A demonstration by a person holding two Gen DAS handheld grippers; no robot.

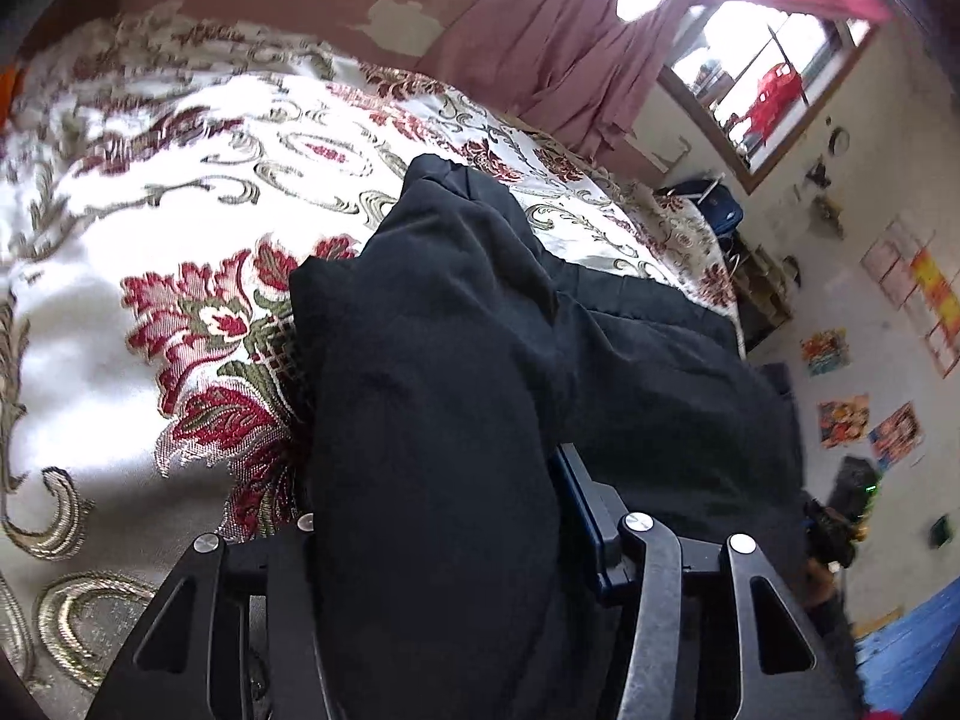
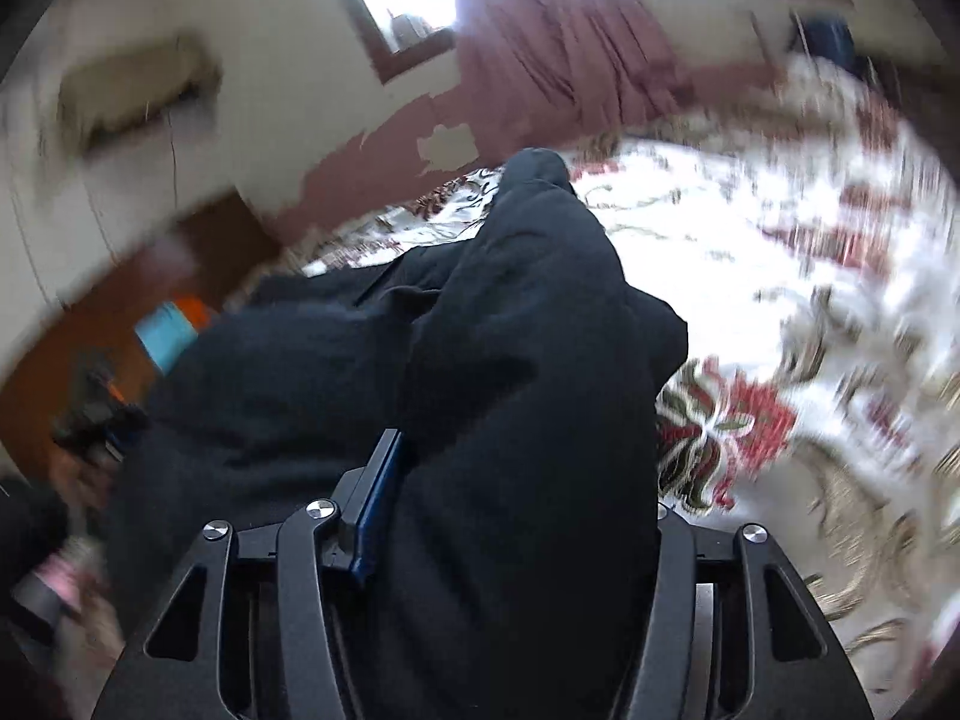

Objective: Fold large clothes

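Observation:
A large black garment lies bunched on a bed with a white, red-flowered cover. My left gripper is shut on a thick fold of it; the cloth drapes over the left finger and hides it, while the blue-padded right finger shows. In the right wrist view the same black garment hangs over my right gripper, which is shut on it; only its blue-padded left finger shows. The right wrist view is motion-blurred.
The bed cover spreads around the garment. A pink curtain and a window stand behind the bed. The other gripper and hand show at the left of the right wrist view. Posters hang on the wall.

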